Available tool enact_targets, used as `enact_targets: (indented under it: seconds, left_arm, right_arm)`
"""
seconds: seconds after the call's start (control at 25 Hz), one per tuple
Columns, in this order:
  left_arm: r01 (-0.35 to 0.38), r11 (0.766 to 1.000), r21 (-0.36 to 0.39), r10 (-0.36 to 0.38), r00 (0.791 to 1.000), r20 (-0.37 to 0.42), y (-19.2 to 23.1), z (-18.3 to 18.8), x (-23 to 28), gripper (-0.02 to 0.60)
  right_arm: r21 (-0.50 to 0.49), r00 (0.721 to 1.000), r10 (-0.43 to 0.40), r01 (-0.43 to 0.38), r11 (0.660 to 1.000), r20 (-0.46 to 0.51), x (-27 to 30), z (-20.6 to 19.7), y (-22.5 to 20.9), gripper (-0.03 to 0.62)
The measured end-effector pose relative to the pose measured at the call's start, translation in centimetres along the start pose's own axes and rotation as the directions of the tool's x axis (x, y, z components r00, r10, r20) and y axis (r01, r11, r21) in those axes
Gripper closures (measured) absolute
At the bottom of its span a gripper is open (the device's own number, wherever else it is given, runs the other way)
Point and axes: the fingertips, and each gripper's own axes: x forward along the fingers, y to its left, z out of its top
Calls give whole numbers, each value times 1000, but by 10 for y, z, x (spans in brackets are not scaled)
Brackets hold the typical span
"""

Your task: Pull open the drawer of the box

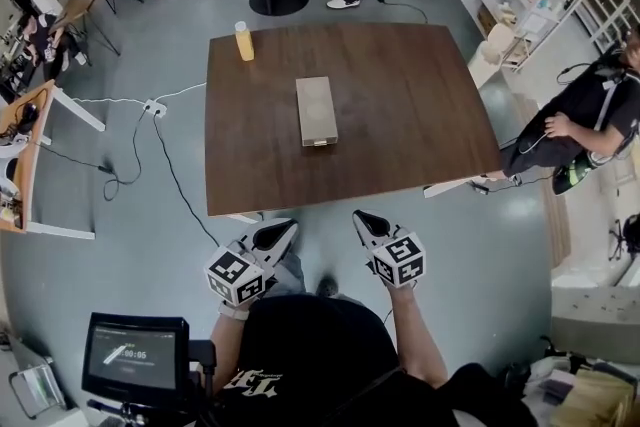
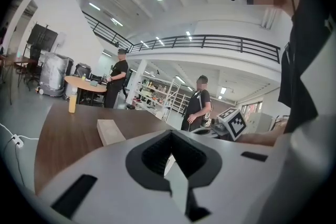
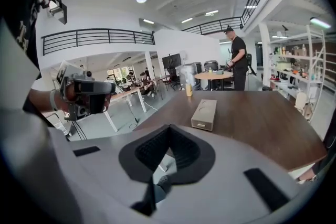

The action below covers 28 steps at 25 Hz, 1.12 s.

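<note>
Head view: a brown desk (image 1: 400,115) carries a long grey box (image 1: 317,111) at its middle, lying lengthwise away from the person, with a yellow bottle (image 1: 244,41) well apart near the far left corner. The drawer (image 1: 319,143) sits shut at the box's near end. The left tongs (image 1: 285,230) and right tongs (image 1: 362,220) are held side by side over the floor (image 1: 150,215), short of the desk's near edge and well apart from the box. From this height it is hard to read how their tips stand.

Left gripper view: the left tongs have their tips together, with nothing between them. The box shows over their top edge on the left, but its near end is cut off by the tongs' body, so the drawer front cannot be seen. The right tongs' marker cube (image 2: 232,122) peeks in at the right, and a person (image 2: 198,105) stands beyond the desk.

Right gripper view: the right tongs are likewise closed and empty. Only here does the drawer front face the camera, small handle showing; the left tongs appear at the left edge, blurred
</note>
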Motion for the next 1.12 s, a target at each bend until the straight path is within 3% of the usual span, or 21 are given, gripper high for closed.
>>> enact_targets:
  seconds: [0.12, 0.32, 0.44, 0.76, 0.96, 1.12]
  left_arm:
    - [8, 1000, 6, -8, 1000, -2, 29, 11, 5, 575]
    - [7, 1000, -17, -7, 1000, 13, 86, 27, 2, 575]
    - [0, 1000, -25, 1, 1000, 21, 123, 35, -6, 575]
    - [-7, 999, -48, 8, 1000, 16, 206, 52, -24, 575]
    - [15, 998, -65, -13, 1000, 27, 240, 70, -24, 575]
    - [14, 998, -57, -12, 999, 33, 251, 83, -18, 575]
  right_arm:
    - [-3, 999, -26, 26, 1000, -39, 38, 2, -11, 568]
    - [20, 992, -82, 84, 996, -91, 99, -3, -25, 568]
    - [28, 982, -139, 144, 989, -124, 131, -3, -36, 522]
    - [89, 954, -246, 264, 960, -174, 205, -5, -58, 480]
    - [134, 943, -264, 294, 946, -203, 241, -13, -64, 480]
    - [113, 924, -293, 327, 938, -248, 255, -23, -82, 471]
